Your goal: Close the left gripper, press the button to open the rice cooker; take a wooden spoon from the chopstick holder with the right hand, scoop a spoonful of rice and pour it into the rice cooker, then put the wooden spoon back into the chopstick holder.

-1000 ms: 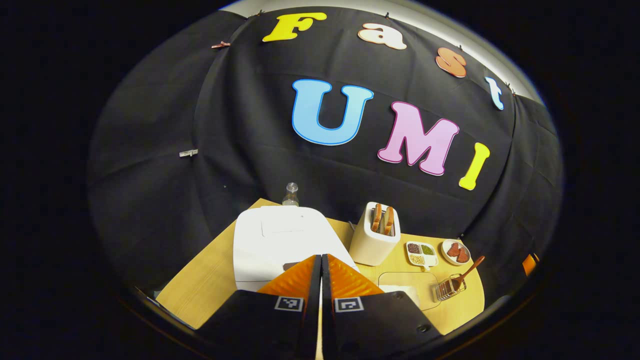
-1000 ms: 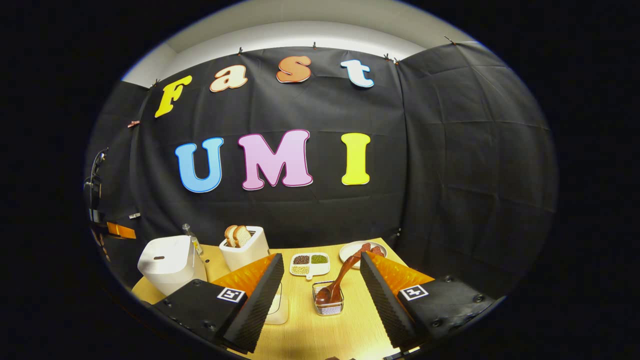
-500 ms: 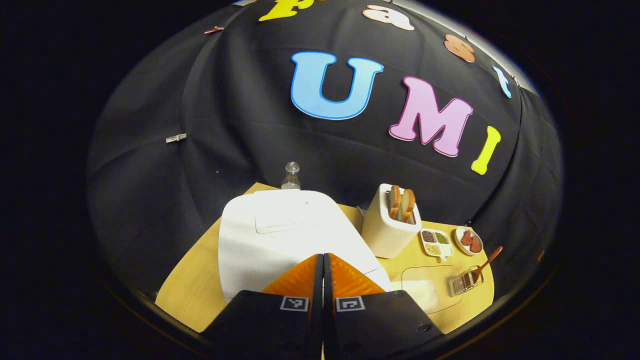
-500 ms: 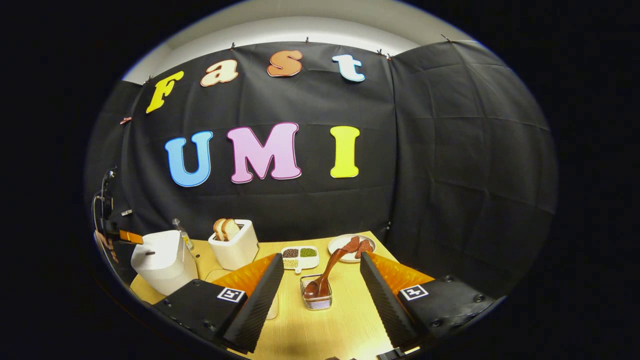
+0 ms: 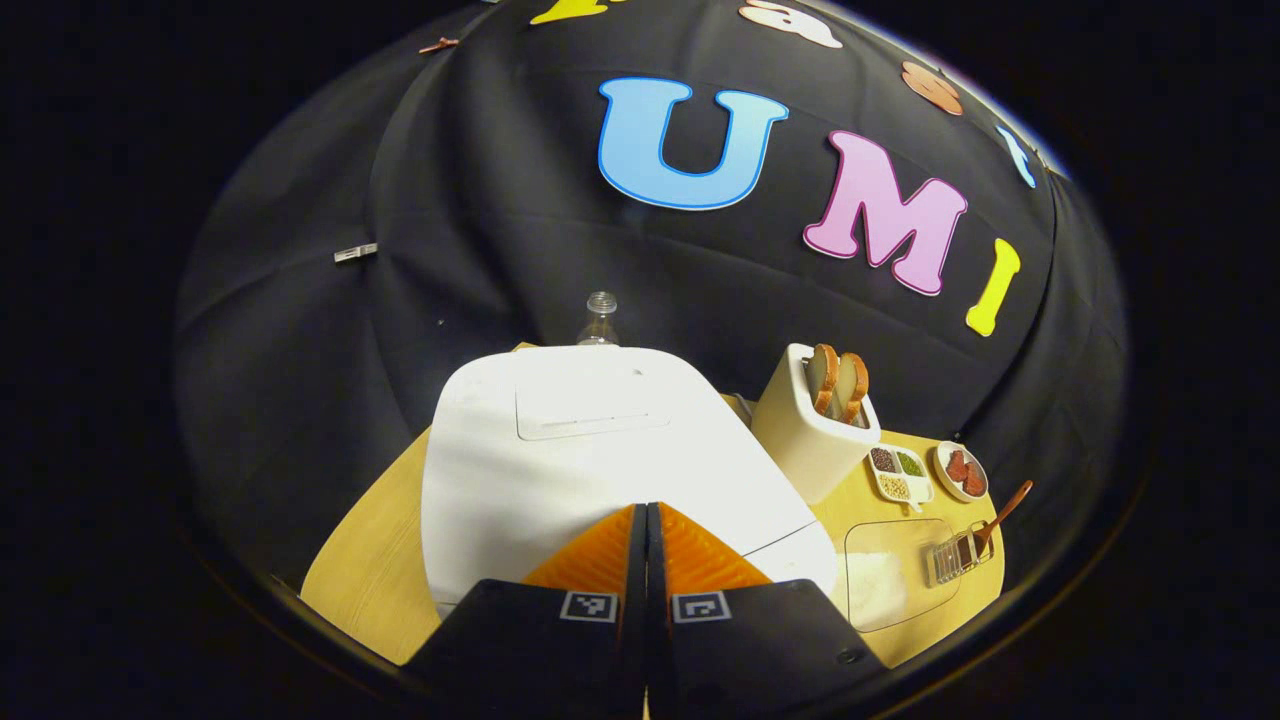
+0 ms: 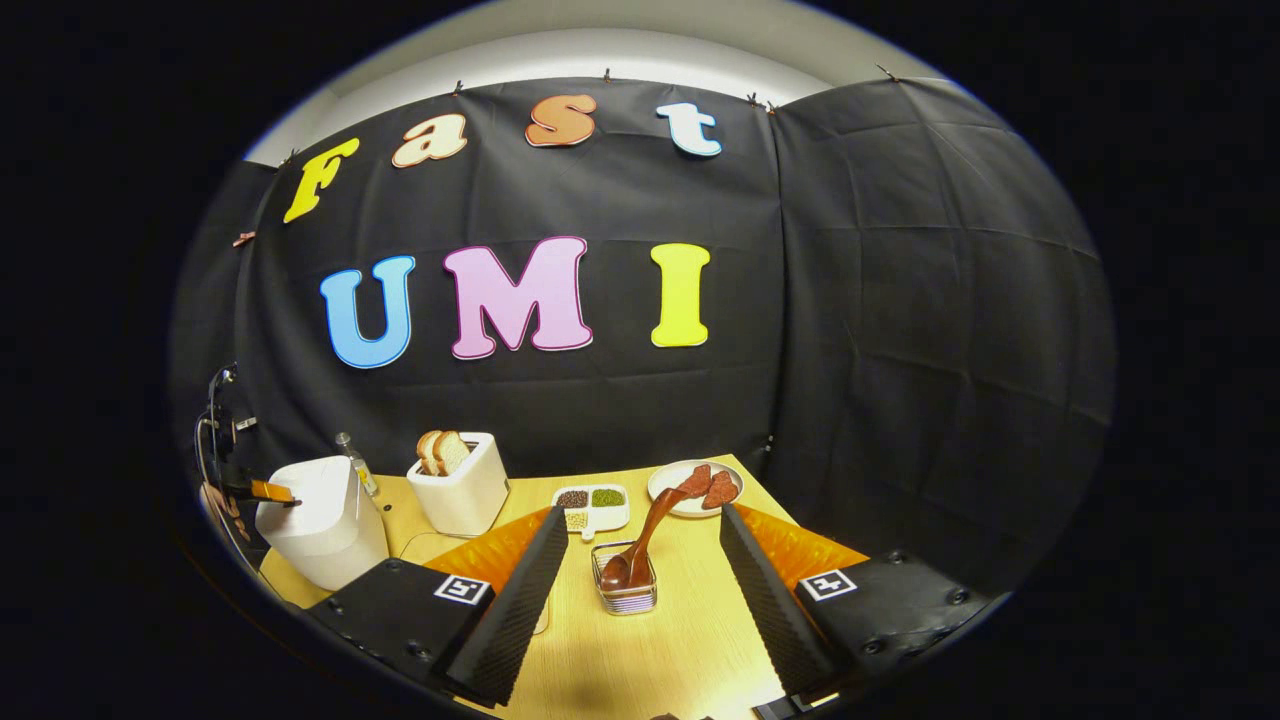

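The white rice cooker (image 5: 600,450) stands with its lid down, large in the left gripper view. My left gripper (image 5: 645,510) is shut with nothing in it, its tips over the front edge of the lid, hiding the button. Seen from the right gripper view, the left gripper (image 6: 272,491) sits at the top front of the rice cooker (image 6: 320,520). The wooden spoon (image 6: 655,515) stands bowl-down in the wire chopstick holder (image 6: 625,592). My right gripper (image 6: 643,516) is open and hangs short of the holder. A clear container of rice (image 5: 885,578) lies beside the chopstick holder (image 5: 955,560).
On the wooden table (image 6: 680,640) behind the holder are a white toaster (image 6: 460,488) with bread slices, a divided dish (image 6: 592,503) of beans and a plate (image 6: 690,485) of red pieces. A small bottle (image 5: 598,318) stands behind the cooker.
My left gripper has moved in and down onto the front of the cooker's lid, covering the button. The right gripper has edged a little nearer the holder, still open.
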